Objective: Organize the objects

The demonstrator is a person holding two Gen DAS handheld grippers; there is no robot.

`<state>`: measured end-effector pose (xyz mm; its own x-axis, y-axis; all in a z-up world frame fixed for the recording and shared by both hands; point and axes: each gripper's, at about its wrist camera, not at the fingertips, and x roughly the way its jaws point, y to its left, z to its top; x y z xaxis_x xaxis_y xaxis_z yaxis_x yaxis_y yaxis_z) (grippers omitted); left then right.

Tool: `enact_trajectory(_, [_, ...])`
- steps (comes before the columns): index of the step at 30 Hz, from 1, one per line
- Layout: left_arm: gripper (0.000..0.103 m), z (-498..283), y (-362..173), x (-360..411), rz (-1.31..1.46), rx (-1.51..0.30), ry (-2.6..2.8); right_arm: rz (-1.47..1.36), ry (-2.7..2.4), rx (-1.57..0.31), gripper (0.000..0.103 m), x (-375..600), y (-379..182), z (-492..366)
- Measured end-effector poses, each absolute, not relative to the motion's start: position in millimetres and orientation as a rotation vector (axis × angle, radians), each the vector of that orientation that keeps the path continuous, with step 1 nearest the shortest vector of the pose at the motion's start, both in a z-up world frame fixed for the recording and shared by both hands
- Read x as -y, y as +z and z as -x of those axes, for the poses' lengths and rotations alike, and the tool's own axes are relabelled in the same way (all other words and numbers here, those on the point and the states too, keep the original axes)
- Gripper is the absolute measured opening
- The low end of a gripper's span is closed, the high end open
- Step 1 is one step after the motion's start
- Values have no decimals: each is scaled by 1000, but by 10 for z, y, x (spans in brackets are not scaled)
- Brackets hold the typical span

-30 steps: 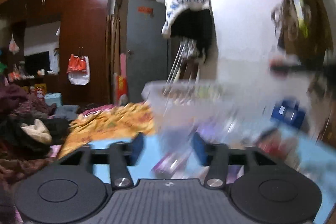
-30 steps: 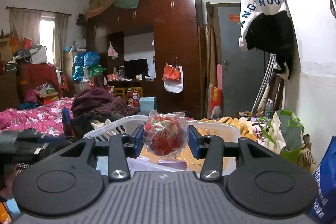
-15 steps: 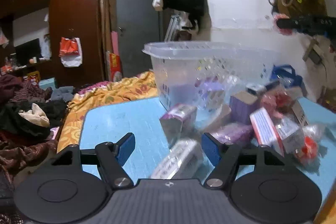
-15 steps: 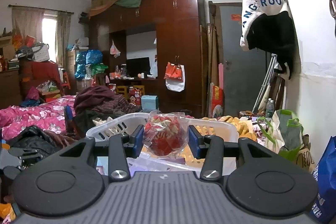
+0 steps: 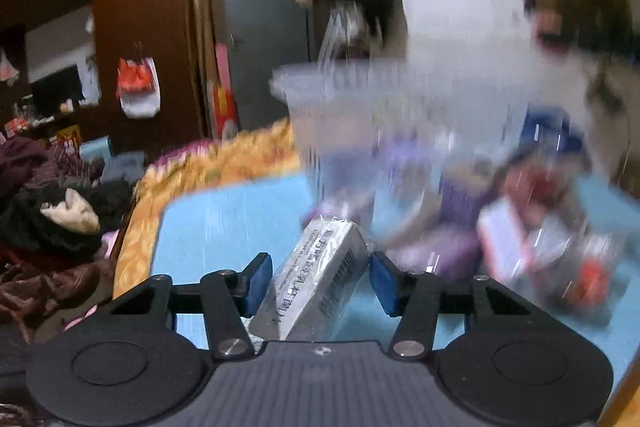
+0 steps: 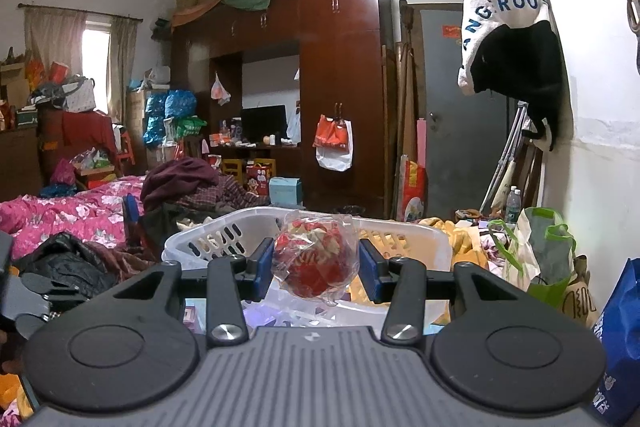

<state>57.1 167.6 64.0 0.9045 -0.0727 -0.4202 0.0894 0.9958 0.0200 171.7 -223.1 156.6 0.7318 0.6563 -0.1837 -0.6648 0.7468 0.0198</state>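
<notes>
- Left gripper (image 5: 316, 283) has just been closing around a silver foil packet (image 5: 316, 279), lower centre, for lifting.
- Right gripper (image 6: 316, 267) clenches a red snack bag (image 6: 314, 261) above the white basket (image 6: 404, 239), ready to drop.

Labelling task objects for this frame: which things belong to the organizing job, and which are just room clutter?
In the job:
- silver wrapped box, between the left claw pads
- red snack bag, held in the right claw
- white basket
- purple boxes on the blue table

Lying about:
- wardrobe
- hanging cap
- green bag
- pink bedding
</notes>
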Motion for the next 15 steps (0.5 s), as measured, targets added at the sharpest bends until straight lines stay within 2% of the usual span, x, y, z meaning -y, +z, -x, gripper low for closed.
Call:
enact_trajectory(5, [57, -647, 1204, -1533, 12, -297, -133, 45, 724, -186, 47, 2163, 1581, -1747])
enact_trajectory(9, [57, -1039, 1635, -1299, 34, -252, -176, 83, 685, -191, 47, 1963, 1682, -1871])
enact_trajectory(15, [58, -1797, 1748, -1072, 71, -303, -172, 117, 633, -240, 48, 1765, 1702, -2162])
